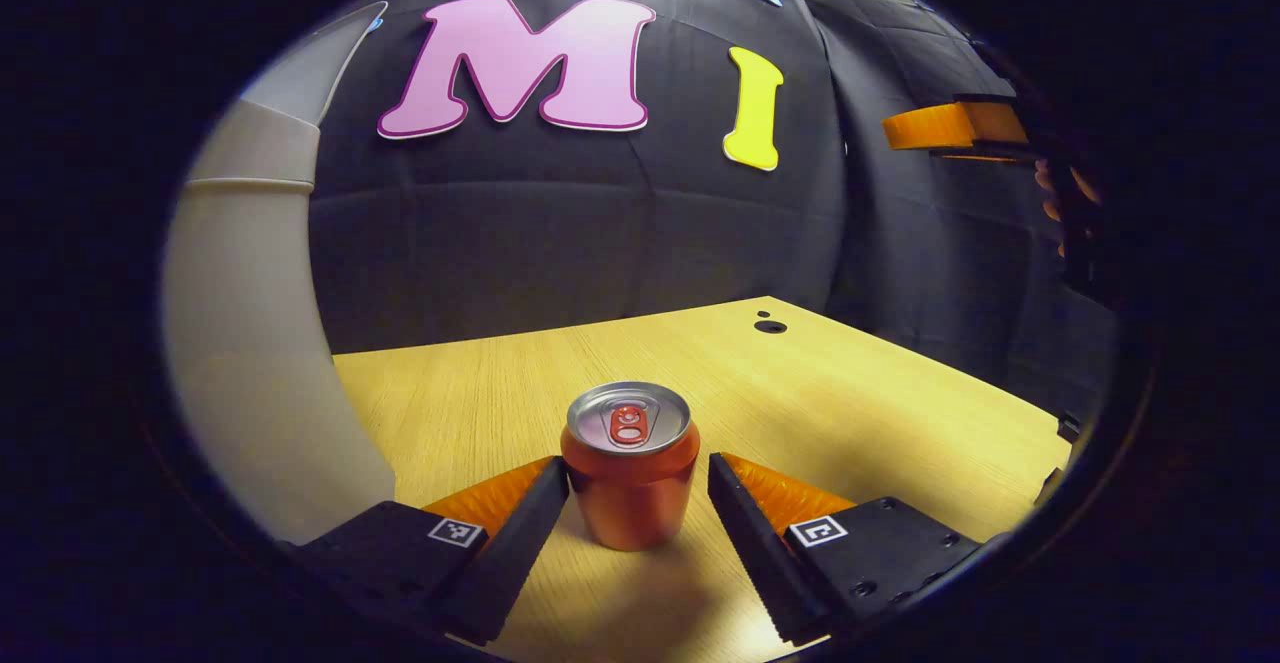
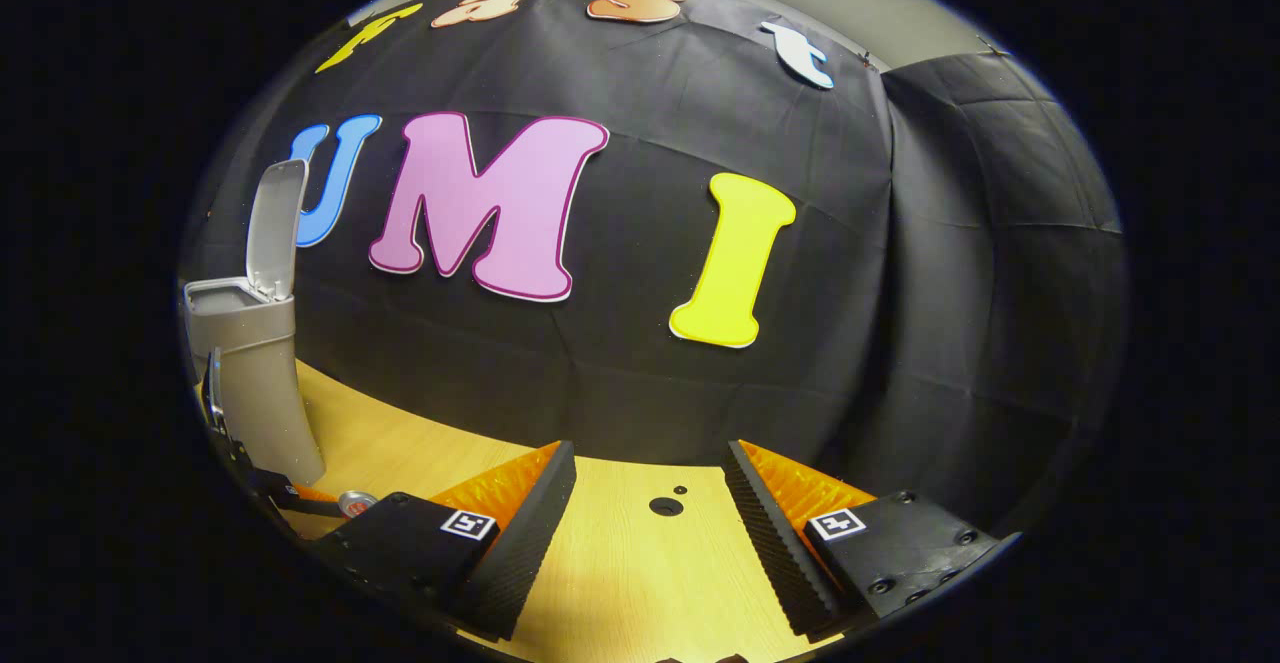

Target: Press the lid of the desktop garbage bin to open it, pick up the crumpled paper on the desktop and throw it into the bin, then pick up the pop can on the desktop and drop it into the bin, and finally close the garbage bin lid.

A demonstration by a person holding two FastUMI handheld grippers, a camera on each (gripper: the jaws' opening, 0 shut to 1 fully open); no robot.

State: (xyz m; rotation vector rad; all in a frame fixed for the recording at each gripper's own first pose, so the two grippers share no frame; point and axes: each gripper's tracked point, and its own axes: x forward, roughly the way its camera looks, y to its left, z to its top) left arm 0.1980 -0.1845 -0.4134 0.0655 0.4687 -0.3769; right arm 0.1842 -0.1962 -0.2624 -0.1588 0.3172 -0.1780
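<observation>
A red pop can (image 1: pixel 630 463) stands upright on the wooden table (image 1: pixel 850 413), right between the fingers of my left gripper (image 1: pixel 638 468). The jaws are open around the can, each finger close beside it with a thin gap on the right. The grey bin (image 1: pixel 250 343) rises close on the left. In the right gripper view the bin (image 2: pixel 255 373) stands at the far left with its lid (image 2: pixel 275 233) raised upright. My right gripper (image 2: pixel 650 458) hangs open over the table with nothing between its fingers. The can's silver top (image 2: pixel 355 500) peeks out low on the left.
A small round hole (image 1: pixel 770 326) marks the table near its far edge, also seen as a hole (image 2: pixel 665 506) ahead of the right fingers. The other gripper, held by a hand (image 1: pixel 1060 193), hovers high at the right. Black cloth walls close the back and right.
</observation>
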